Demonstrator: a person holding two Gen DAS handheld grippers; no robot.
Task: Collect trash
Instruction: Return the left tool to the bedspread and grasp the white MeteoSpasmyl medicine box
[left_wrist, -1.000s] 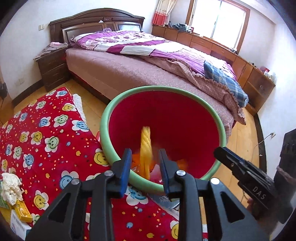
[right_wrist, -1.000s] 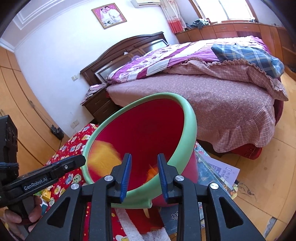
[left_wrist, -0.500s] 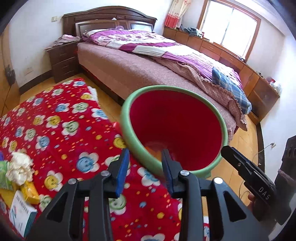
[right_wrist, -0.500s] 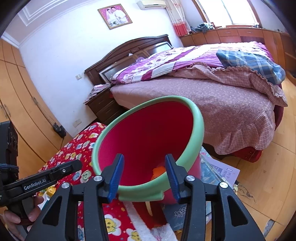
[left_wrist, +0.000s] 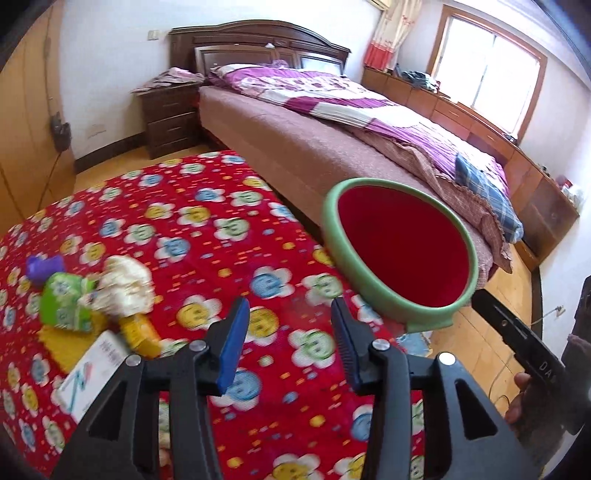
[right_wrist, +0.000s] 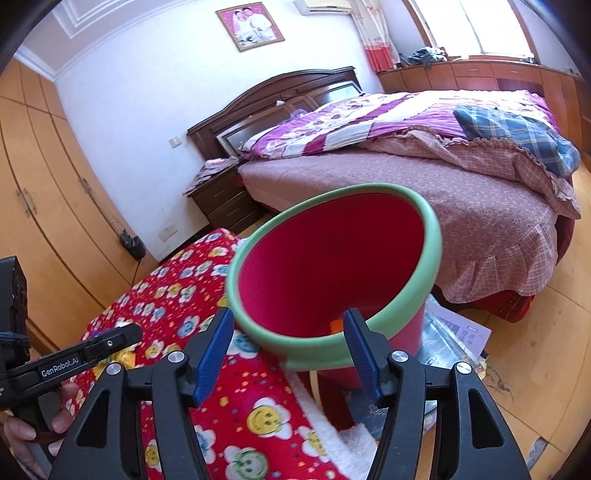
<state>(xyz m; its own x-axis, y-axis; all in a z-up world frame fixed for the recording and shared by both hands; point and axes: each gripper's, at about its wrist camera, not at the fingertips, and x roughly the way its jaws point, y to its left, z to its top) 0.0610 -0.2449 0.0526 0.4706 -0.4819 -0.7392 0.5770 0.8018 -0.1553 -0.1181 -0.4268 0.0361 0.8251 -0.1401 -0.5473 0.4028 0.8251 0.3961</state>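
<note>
A red bin with a green rim (left_wrist: 399, 251) stands on the floor at the right edge of a red flower-print blanket (left_wrist: 207, 236); it also shows in the right wrist view (right_wrist: 332, 266), with orange trash (right_wrist: 335, 325) in its bottom. My left gripper (left_wrist: 288, 343) is open and empty above the blanket, left of the bin. A trash pile lies at its left: crumpled white tissue (left_wrist: 123, 282), a green packet (left_wrist: 62, 304), a yellow wrapper (left_wrist: 142, 332), a white box (left_wrist: 92, 373). My right gripper (right_wrist: 290, 354) is open and empty at the bin's near rim.
A large bed (left_wrist: 369, 122) with purple bedding stands behind the bin. A dark nightstand (left_wrist: 170, 118) is at its head. Wooden wardrobes (right_wrist: 40, 184) line the left wall. Papers (right_wrist: 458, 332) lie on the wood floor beside the bin.
The yellow piece held over the bin has dropped inside. My left gripper has opened and swung left toward the trash pile. My right gripper has opened wider and backed off a little.
</note>
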